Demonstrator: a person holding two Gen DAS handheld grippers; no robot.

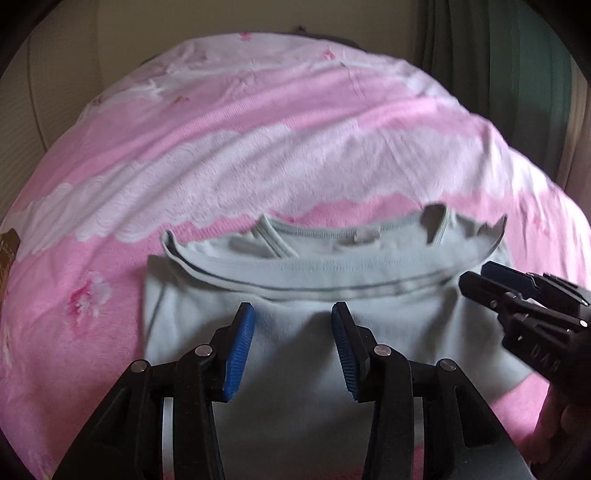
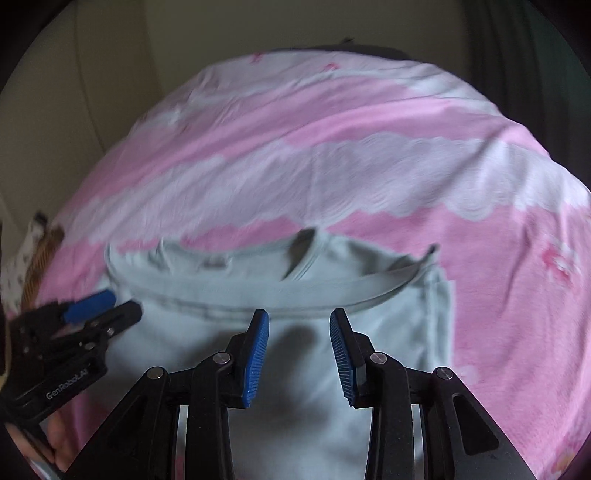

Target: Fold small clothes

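Note:
A small pale grey-green garment lies partly folded on a pink and white blanket, its far hem curling up. It also shows in the right wrist view. My left gripper hovers open and empty over the garment's near middle. My right gripper is open and empty above the same cloth. The right gripper also shows at the right edge of the left wrist view, and the left gripper shows at the left of the right wrist view.
The blanket covers a bed and runs far past the garment. A cream wall stands behind, green curtains at the right. A patterned object lies at the bed's left edge.

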